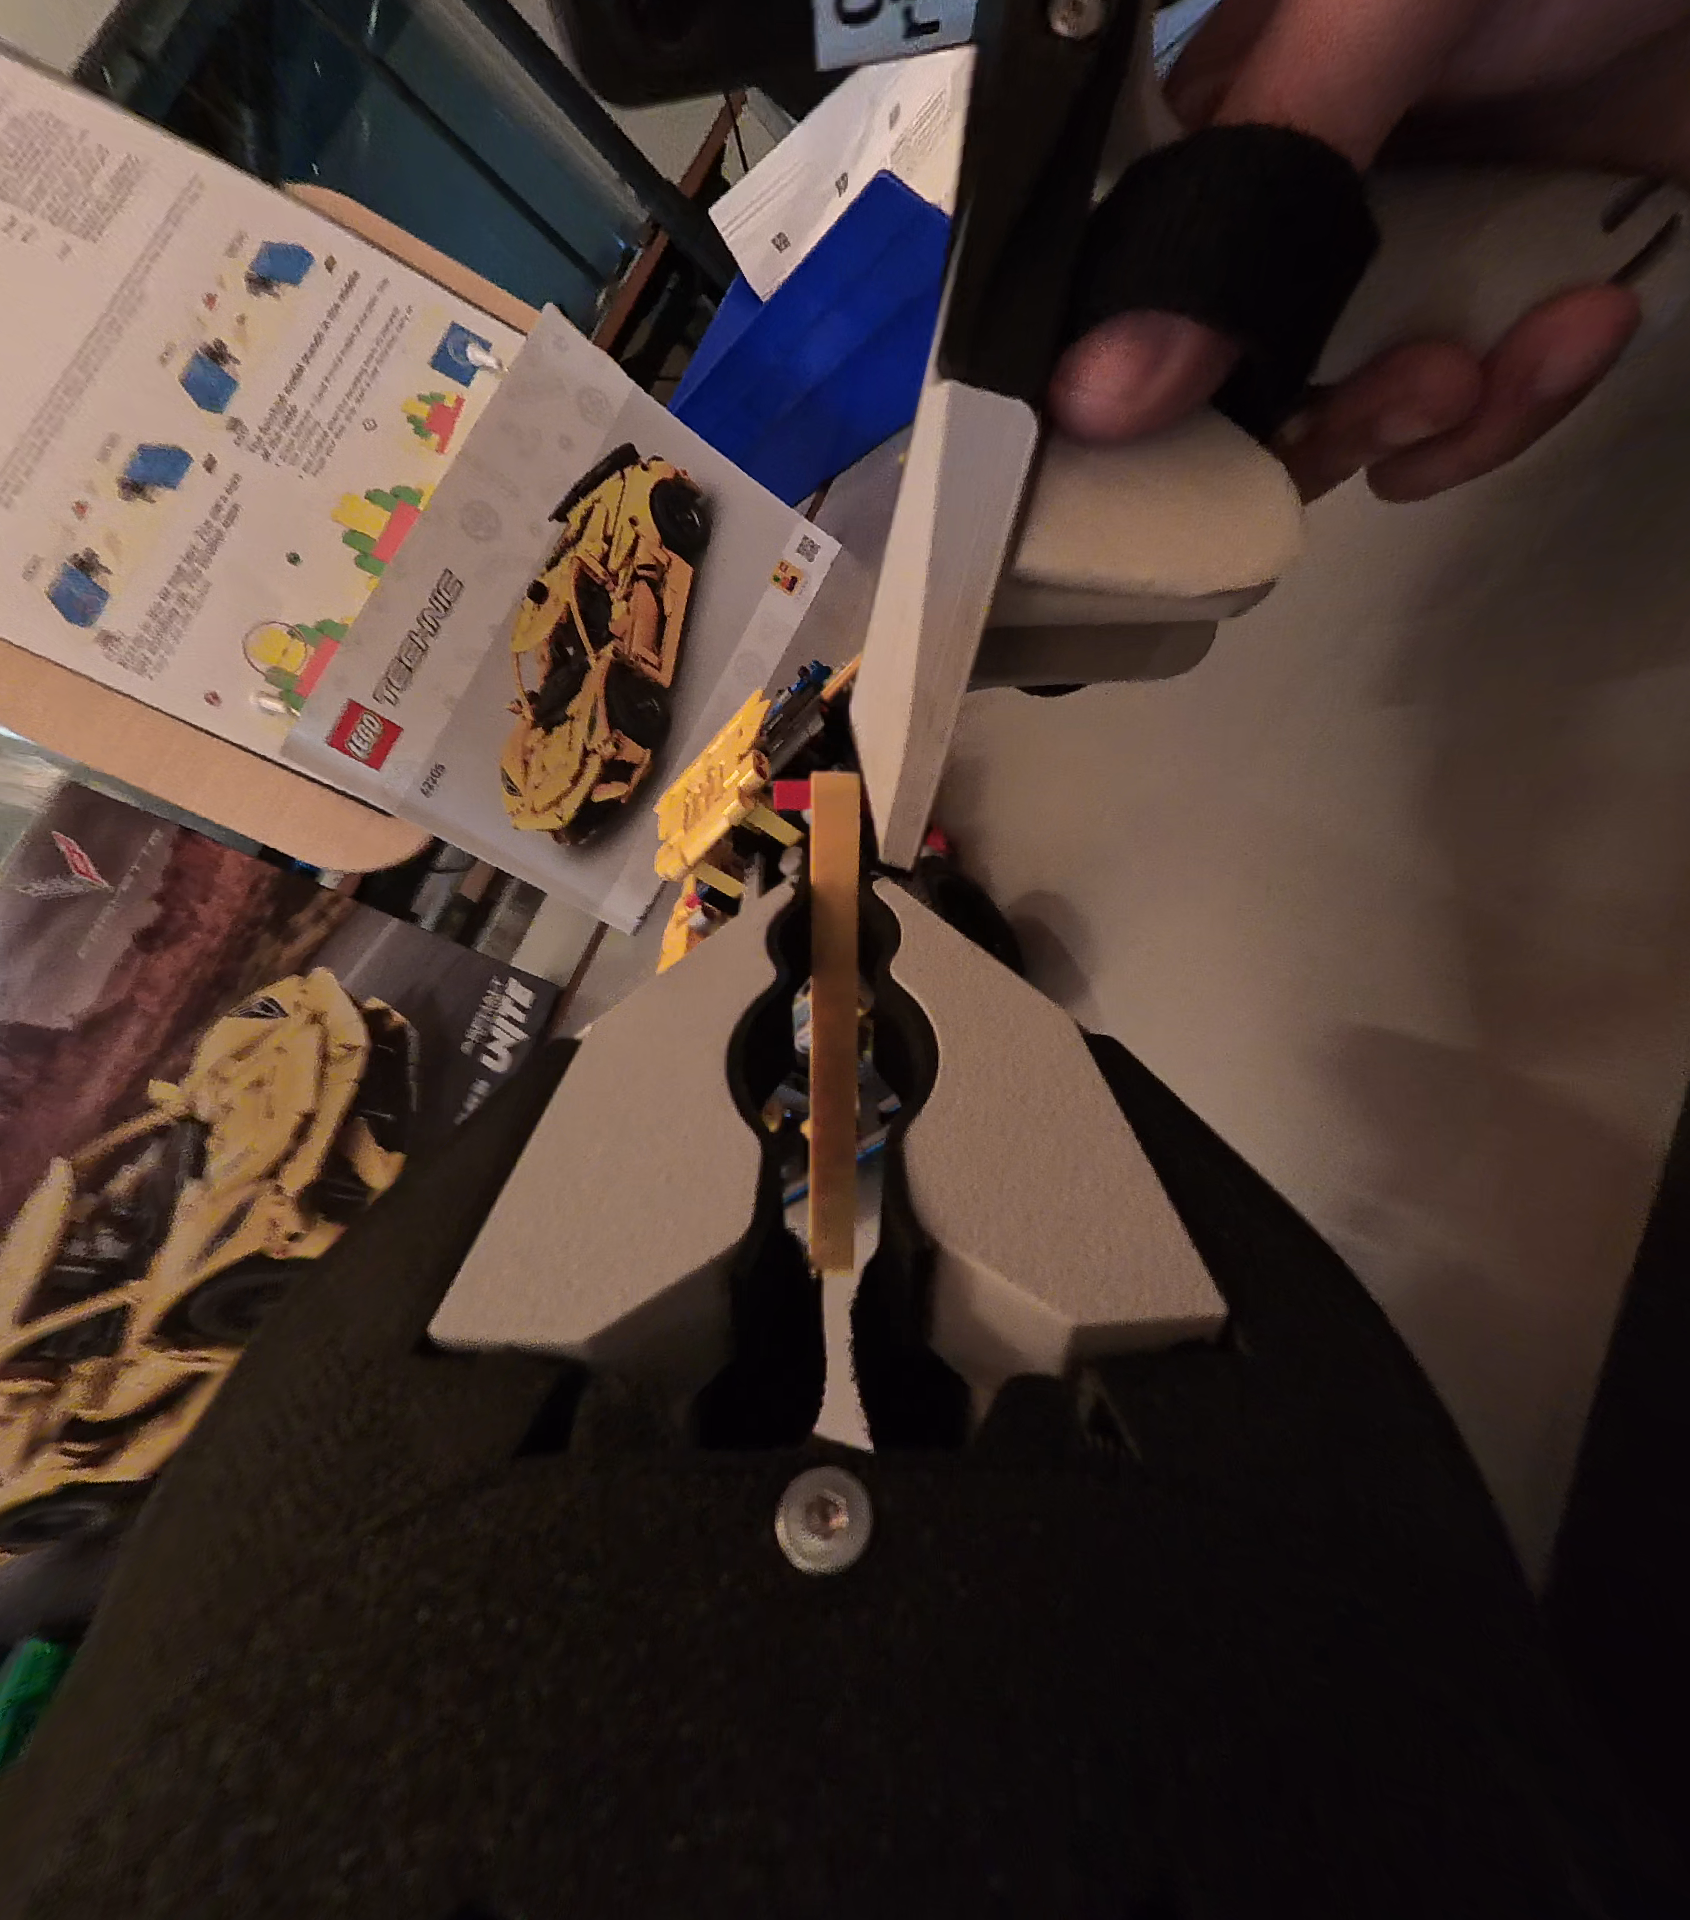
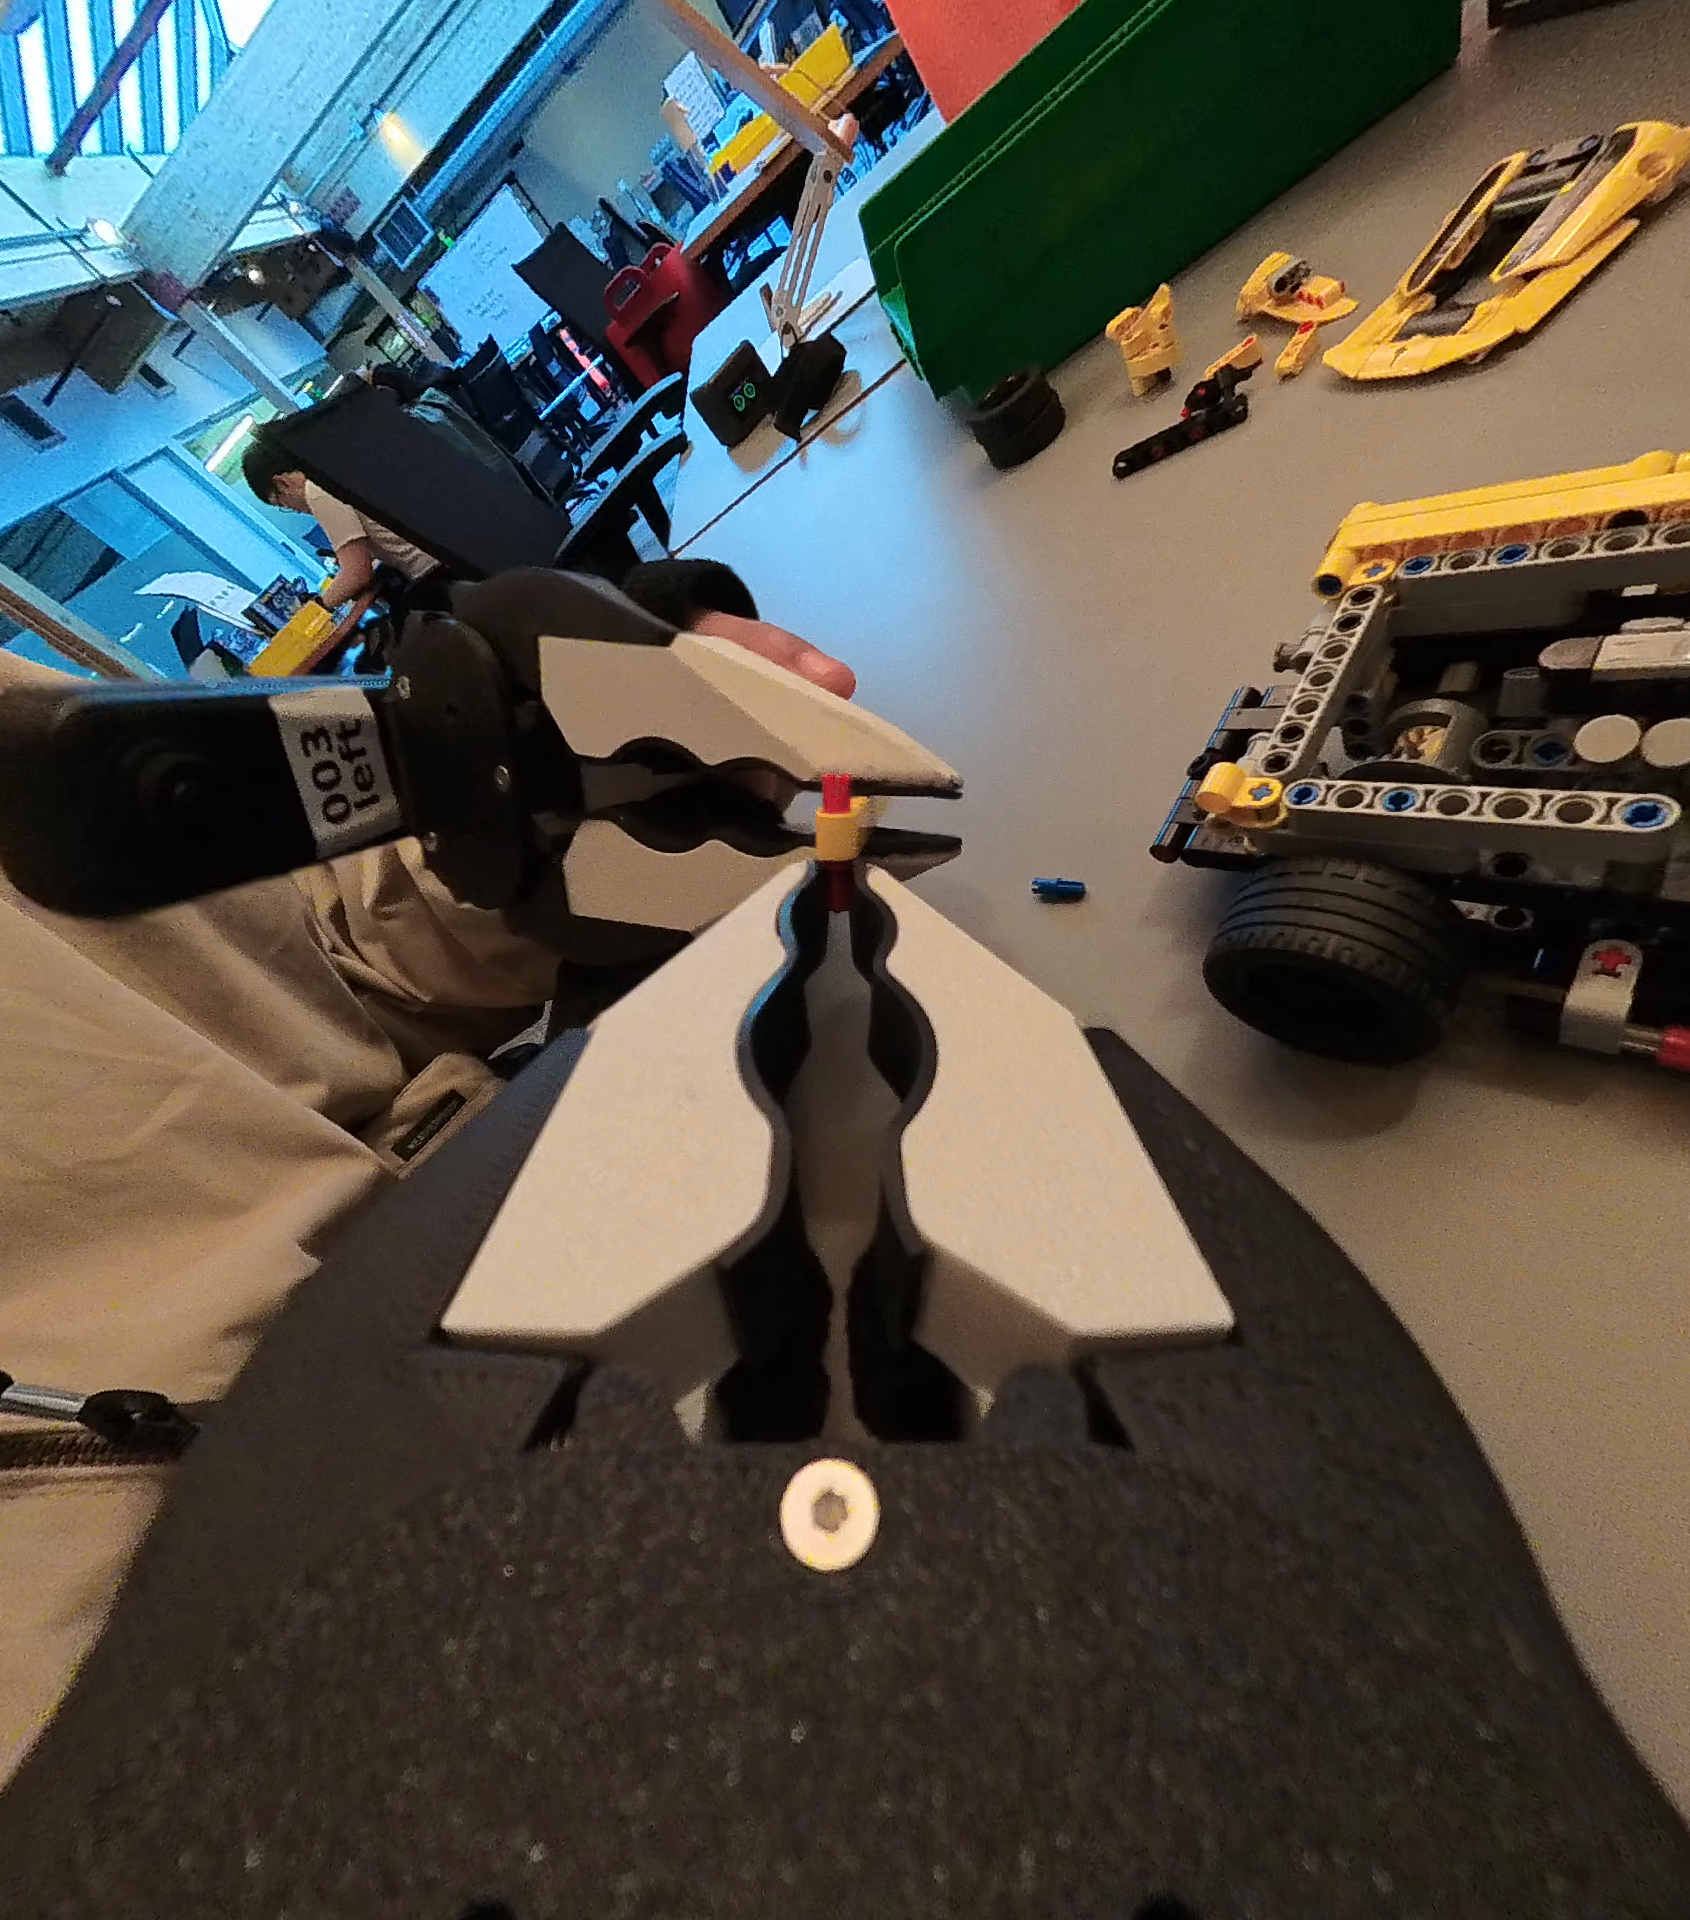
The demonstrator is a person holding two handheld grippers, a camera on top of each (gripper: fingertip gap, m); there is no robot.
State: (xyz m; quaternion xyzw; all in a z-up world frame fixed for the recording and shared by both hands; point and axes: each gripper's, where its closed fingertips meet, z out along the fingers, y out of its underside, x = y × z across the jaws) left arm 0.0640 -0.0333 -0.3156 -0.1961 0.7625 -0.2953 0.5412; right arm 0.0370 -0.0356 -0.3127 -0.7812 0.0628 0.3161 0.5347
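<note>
My left gripper (image 1: 833, 899) is shut on a thin yellow beam (image 1: 833, 1039) that lies along its fingers and sticks out past the tips. A short red axle (image 2: 833, 790) passes through the beam's far end (image 2: 839, 831). My right gripper (image 2: 836, 883) is shut on the lower end of that red axle and meets the beam at a right angle. In the right wrist view the left gripper (image 2: 940, 816) comes in from the left, above the grey table (image 2: 1028, 623). In the left wrist view the right gripper (image 1: 898, 842) reaches down from the top, held by a hand (image 1: 1392, 343).
A partly built car chassis (image 2: 1506, 748) stands at the right, with a yellow body shell (image 2: 1516, 249), loose yellow and black parts, stacked tyres (image 2: 1017, 416) and a green bin (image 2: 1132, 156) beyond. A blue pin (image 2: 1057, 886) lies near the grippers. An instruction booklet (image 1: 592, 623), a car box (image 1: 145, 1195) and a blue bin (image 1: 820, 343) lie left. My left and right fingertips are right by each other.
</note>
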